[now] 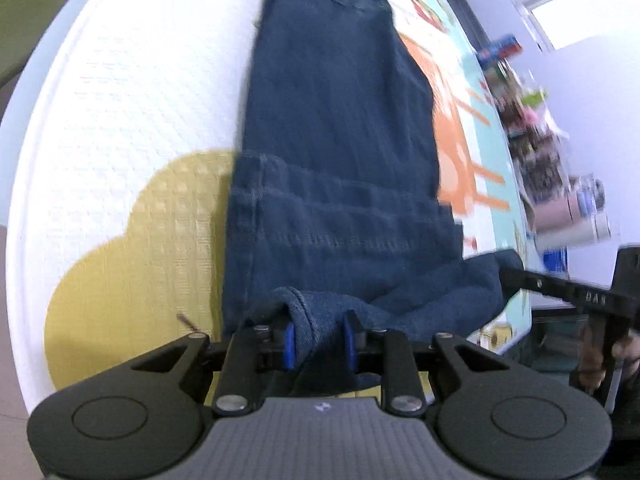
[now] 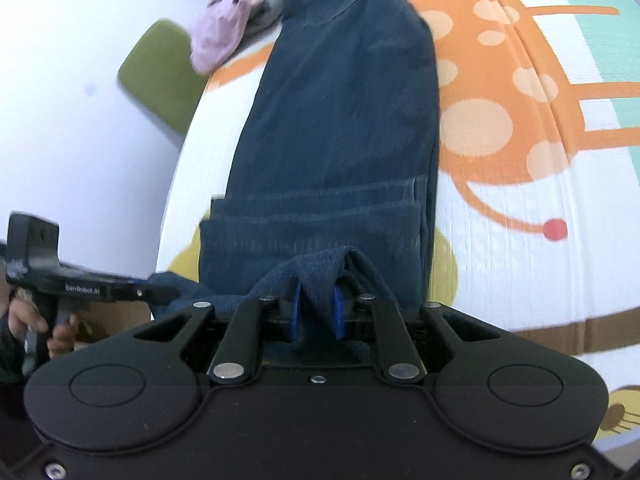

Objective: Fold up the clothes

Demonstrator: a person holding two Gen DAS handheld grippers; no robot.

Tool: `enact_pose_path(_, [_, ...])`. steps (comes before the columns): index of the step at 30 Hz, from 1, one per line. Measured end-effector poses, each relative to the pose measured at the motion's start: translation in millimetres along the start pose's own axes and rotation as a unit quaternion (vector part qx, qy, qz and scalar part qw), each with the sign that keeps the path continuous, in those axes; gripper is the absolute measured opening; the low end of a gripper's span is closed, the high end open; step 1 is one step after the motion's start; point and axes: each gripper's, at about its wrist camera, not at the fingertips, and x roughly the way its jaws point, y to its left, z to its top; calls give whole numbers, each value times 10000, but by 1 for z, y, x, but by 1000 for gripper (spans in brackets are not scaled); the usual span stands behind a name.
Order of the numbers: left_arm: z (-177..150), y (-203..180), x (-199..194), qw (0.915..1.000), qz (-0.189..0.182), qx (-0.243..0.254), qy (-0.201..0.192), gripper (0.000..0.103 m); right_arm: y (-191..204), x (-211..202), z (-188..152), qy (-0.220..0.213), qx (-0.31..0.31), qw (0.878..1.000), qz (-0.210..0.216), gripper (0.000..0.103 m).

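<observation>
Dark blue jeans [image 1: 336, 120] lie lengthwise on a patterned play mat [image 1: 132, 92], running away from both cameras. Their near end is lifted off the mat. My left gripper [image 1: 319, 344] is shut on the left part of that raised denim edge, cloth bunched between its blue pads [image 1: 289, 346]. My right gripper [image 2: 317, 312] is shut on the right part of the same edge of the jeans [image 2: 340, 112]. Each gripper shows in the other's view: the right gripper [image 1: 568, 294] at the far right, the left gripper [image 2: 92, 290] at the far left, held by a hand [image 2: 36, 326].
A pink garment [image 2: 236, 20] lies bunched on the mat [image 2: 520, 184] beyond the jeans' far end, beside a green chair [image 2: 160, 76]. A cluttered shelf [image 1: 540, 148] stands along the wall to the right of the mat. The mat's left edge drops to the floor.
</observation>
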Motion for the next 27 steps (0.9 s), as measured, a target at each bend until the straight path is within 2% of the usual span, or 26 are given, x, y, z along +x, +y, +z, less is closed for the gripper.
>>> enact_pose_path(10, [66, 2, 11, 9975, 108, -223, -668, 21, -22, 14, 42, -459, 440, 9975, -319, 14])
enact_pose_path(15, [90, 7, 36, 9954, 280, -537, -737, 20, -37, 35, 55, -630, 660, 9945, -521, 14])
enact_pose_path(21, [113, 11, 68, 9910, 680, -893, -730, 18, -58, 63, 67, -829, 994, 9896, -632, 14])
enact_pose_path(27, [119, 3, 63, 9906, 850, -719, -790, 19, -71, 77, 74, -808, 1175, 9872, -713, 18])
